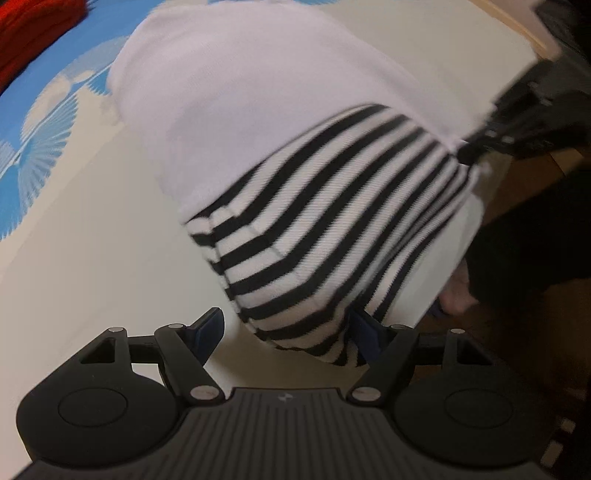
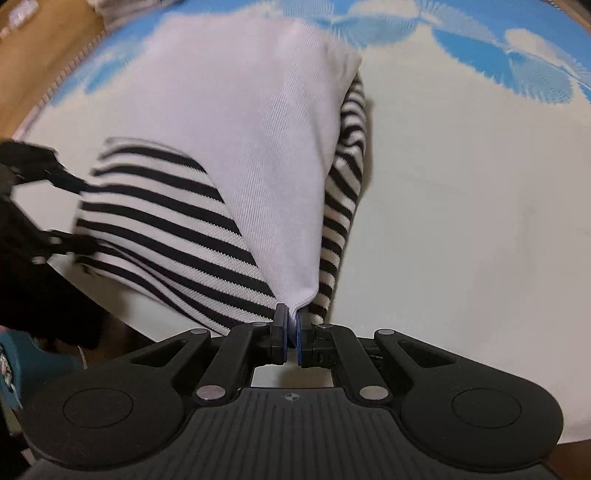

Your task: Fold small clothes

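White table (image 2: 461,229) under striped garment (image 2: 177,236); right gripper (image 2: 291,332) jaws clamped on hem; left gripper (image 1: 288,332) jaws wide, empty.

A cream-white cloth (image 2: 461,206) covers the work surface, its far border printed with bright blue fan-shaped motifs (image 2: 532,70) and pale, cloud-like patches. The same blue print (image 1: 33,147) runs along the cloth's edge in the left wrist view. Beyond that edge lies a red fabric (image 1: 33,33), only partly in frame. A brown wooden surface (image 2: 40,70) shows past the cloth's trimmed hem, and a teal object (image 2: 26,354), blurred, sits low at the frame's edge.
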